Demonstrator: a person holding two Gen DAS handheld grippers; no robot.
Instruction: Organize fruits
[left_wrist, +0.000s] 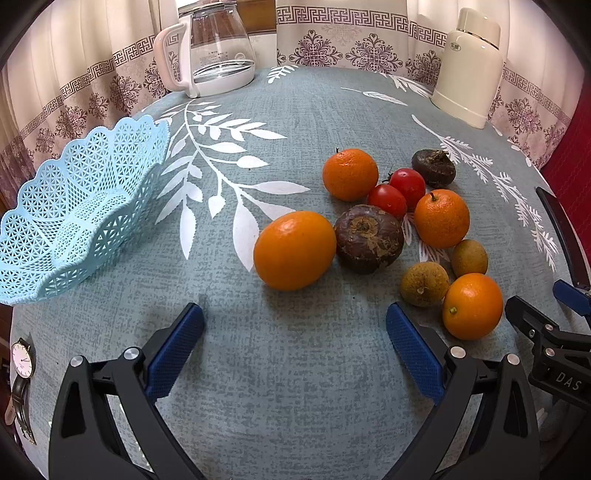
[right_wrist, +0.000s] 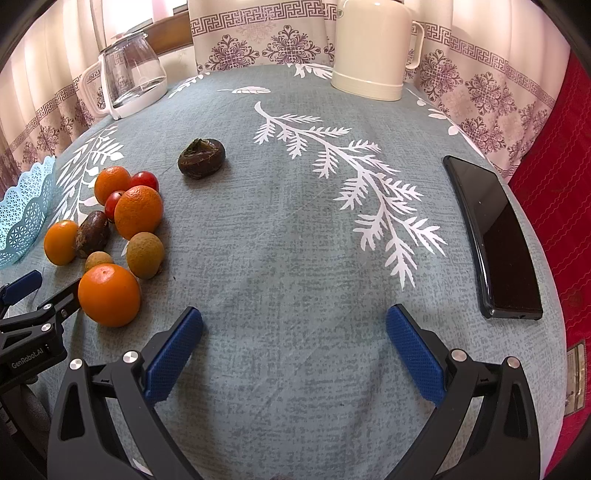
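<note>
Left gripper: the left gripper (left_wrist: 295, 347) hangs over bare cloth with its blue pads spread wide and nothing between them.
Right gripper: the right gripper (right_wrist: 294, 347) is likewise spread wide and empty, above the tablecloth (right_wrist: 295, 258).
Basket: the pale blue lattice basket (left_wrist: 74, 218) sits at about 10 o'clock in the left wrist view, with no fruit inside, well apart from the fruit.
Fruit cluster: at about 1 o'clock in the left wrist view, all of it on the cloth (a loose heap, several pieces touching).
Oranges: the large orange (left_wrist: 294, 250) lies nearest the basket, touching the big brown fruit (left_wrist: 368, 239); the far orange (left_wrist: 349, 174), the middle orange (left_wrist: 441, 218) and the near orange (left_wrist: 472, 306) ring the cluster.
Tomatoes: two cherry tomatoes (left_wrist: 397, 192) sit side by side between the far and middle oranges.
Small brown fruits: two tan round fruits (left_wrist: 424, 284) lie just beside the near orange.
Dark fruit: the smaller dark fruit (right_wrist: 201, 158) sits at 11 o'clock in the right wrist view, apart from the heap.
Far edge: glass kettle (left_wrist: 214, 48) at 11 o'clock, cream flask (left_wrist: 469, 70) at 1 o'clock.
Phone: the black phone (right_wrist: 493, 236) lies at 2 o'clock in the right wrist view.
Watch: a wristwatch (left_wrist: 22, 384) lies at the table's left edge.
</note>
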